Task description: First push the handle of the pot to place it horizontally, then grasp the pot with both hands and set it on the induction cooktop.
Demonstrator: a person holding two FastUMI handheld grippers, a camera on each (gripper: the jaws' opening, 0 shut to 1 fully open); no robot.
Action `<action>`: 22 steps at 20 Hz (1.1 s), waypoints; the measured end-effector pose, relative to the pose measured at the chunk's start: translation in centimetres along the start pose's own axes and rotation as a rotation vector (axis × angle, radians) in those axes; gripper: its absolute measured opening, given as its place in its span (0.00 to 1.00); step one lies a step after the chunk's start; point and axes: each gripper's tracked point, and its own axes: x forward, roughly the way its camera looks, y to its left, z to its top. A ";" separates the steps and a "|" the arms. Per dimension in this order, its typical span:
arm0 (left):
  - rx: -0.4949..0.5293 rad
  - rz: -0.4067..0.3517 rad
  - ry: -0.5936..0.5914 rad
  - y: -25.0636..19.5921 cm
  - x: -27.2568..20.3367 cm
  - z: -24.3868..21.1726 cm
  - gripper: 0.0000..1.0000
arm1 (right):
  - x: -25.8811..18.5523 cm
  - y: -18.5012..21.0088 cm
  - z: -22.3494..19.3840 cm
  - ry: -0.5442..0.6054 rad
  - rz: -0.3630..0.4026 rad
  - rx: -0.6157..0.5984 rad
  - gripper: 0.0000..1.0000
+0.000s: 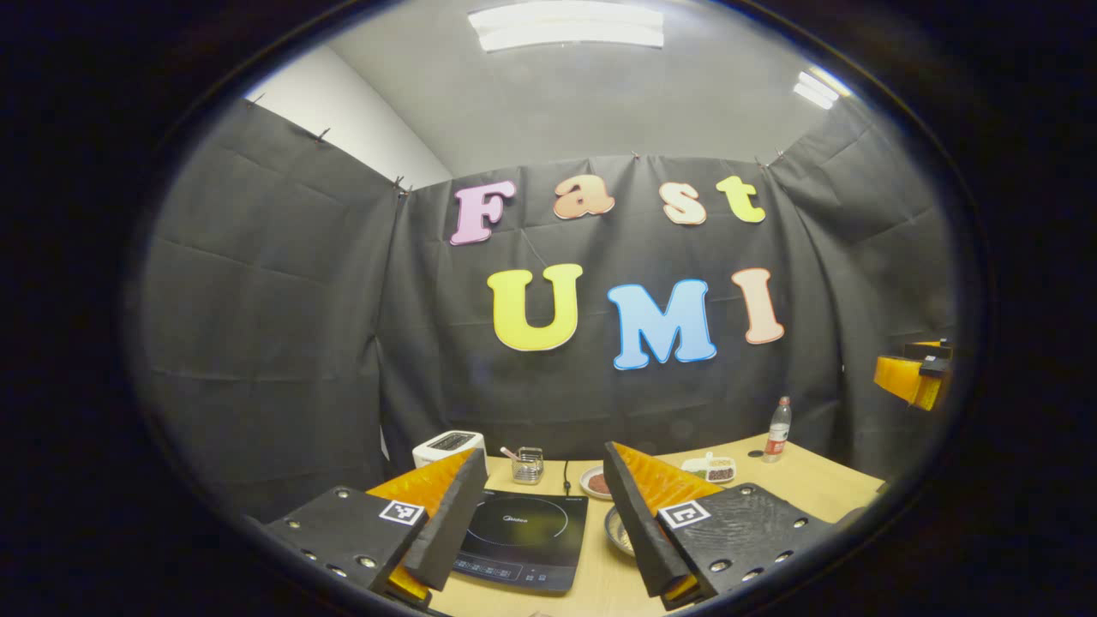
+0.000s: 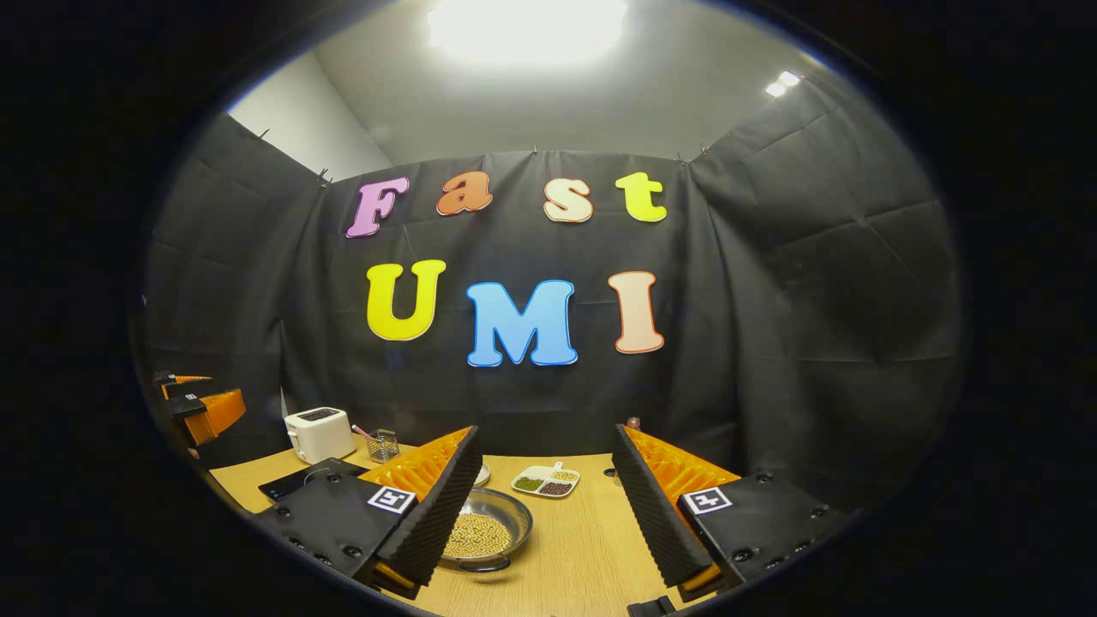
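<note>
Right gripper (image 2: 544, 506) before half-hidden pot (image 2: 484, 536)

Pot (image 2: 485, 533) right of induction cooktop (image 1: 523, 531) on table (image 2: 583, 548); toaster (image 2: 319, 434) behind cooktop

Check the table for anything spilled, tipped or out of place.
Nothing stands out. The pot sits upright on the wooden table, its beans inside. The induction cooktop lies flat with nothing on it; toaster and divided dish stand in order. Both grippers hang open above the table.
</note>
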 end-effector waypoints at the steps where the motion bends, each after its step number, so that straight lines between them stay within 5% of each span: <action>1: 0.001 0.002 -0.002 0.1 0.1 0.2 0.78 | 0.0 -0.1 0.0 0.001 0.000 -0.002 0.97; 6: 0.013 0.013 -0.015 0.8 0.0 0.5 0.78 | 0.1 0.4 0.2 0.000 0.008 -0.010 0.98; 8: 0.020 0.017 -0.019 1.1 0.1 0.6 0.78 | 0.1 0.4 0.3 -0.002 0.008 -0.015 0.90; 13: 0.026 0.019 -0.024 1.5 0.3 0.8 0.78 | 0.3 0.9 0.1 0.001 0.001 -0.019 0.43; 17: 0.024 0.029 -0.014 2.3 0.3 0.2 0.78 | 0.2 1.9 -0.1 0.011 0.036 -0.043 0.35; 19: 0.022 0.033 -0.014 2.7 0.2 0.2 0.78 | 0.0 1.9 0.2 -0.005 0.028 -0.049 0.03; 22: 0.023 0.031 -0.019 3.3 0.2 0.3 0.78 | 0.1 3.2 0.0 -0.007 0.046 -0.060 0.02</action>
